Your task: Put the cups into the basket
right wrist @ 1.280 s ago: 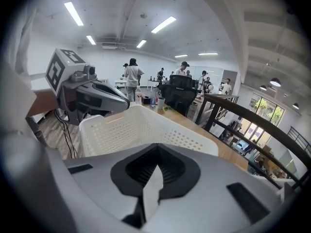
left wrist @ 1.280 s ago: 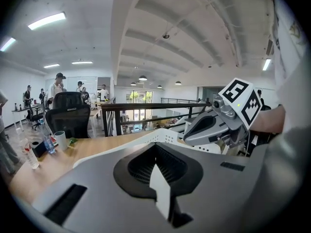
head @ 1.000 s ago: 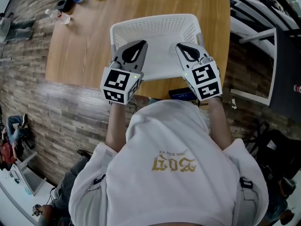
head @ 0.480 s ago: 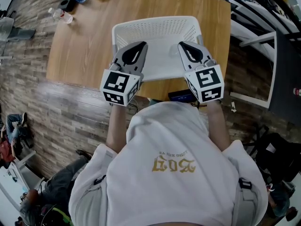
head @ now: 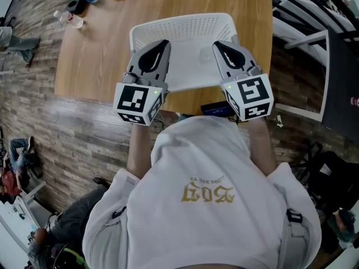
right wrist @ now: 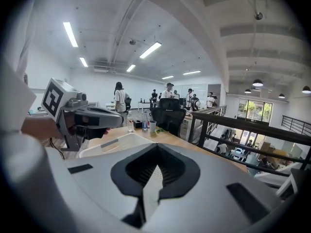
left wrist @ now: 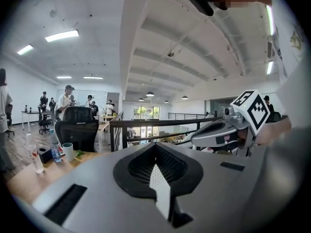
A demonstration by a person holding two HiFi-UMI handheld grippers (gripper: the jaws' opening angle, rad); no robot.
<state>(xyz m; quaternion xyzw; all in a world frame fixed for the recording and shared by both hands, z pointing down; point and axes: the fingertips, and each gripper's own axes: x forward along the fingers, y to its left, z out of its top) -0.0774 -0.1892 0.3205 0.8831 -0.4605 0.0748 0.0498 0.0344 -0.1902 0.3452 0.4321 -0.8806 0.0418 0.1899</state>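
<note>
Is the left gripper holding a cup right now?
No, the left gripper has its fingers shut together with nothing between them.

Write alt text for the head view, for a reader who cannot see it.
A person holds the left gripper and the right gripper, both shut and empty, over the near edge of a white basket on a wooden table. No cups show inside it.
</note>
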